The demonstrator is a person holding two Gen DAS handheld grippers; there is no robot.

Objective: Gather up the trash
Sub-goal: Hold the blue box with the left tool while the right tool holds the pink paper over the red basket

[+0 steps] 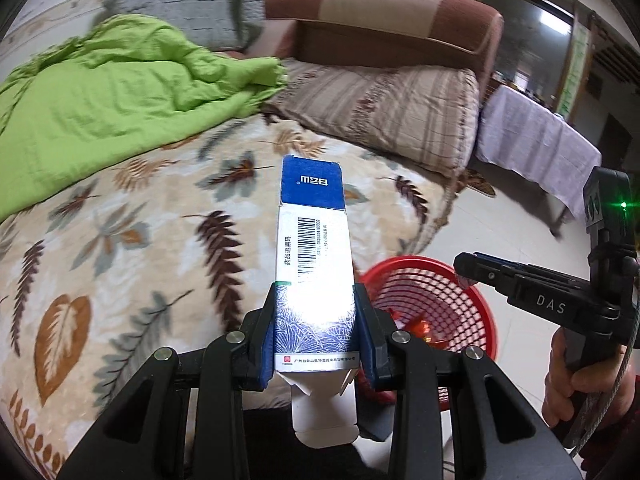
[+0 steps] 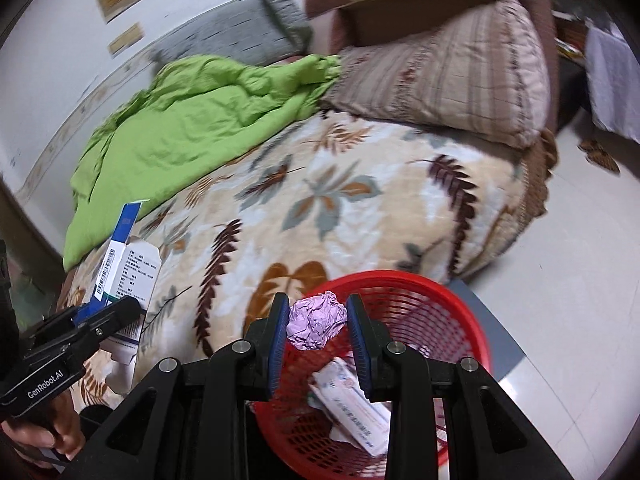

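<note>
Pinched in the left gripper (image 1: pixel 316 332), a medicine box (image 1: pixel 312 240) pointed lengthwise away over the bed (image 1: pixel 140 208); the right gripper (image 2: pixel 318 330) squeezed crumpled paper (image 2: pixel 316 326) above a red basket (image 2: pixel 460 320) holding a carton (image 2: pixel 356 412).

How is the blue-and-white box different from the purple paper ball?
The box is a long, stiff, printed carton with an open flap; the paper ball is plain, crumpled and roundish. The box is above the bed's edge, while the ball is above the red basket. Each is clamped in a gripper.
</note>
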